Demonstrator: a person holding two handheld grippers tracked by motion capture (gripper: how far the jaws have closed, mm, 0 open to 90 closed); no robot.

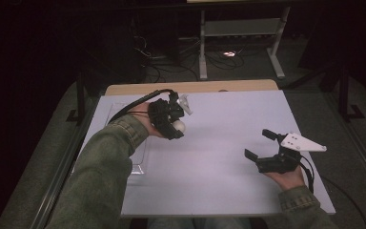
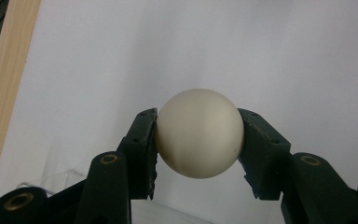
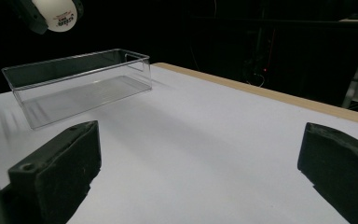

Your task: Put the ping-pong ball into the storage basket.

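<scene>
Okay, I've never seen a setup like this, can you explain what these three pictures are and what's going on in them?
A person at a white table holds a hand-operated two-jaw gripper in each hand. The high view looks down from above; each other picture comes from a camera riding on one gripper. The left gripper clamps a cream ball between its jaws, held above the table. The right gripper is open, holding nothing. A clear plastic box with nothing in it sits on the table's left side.
</scene>
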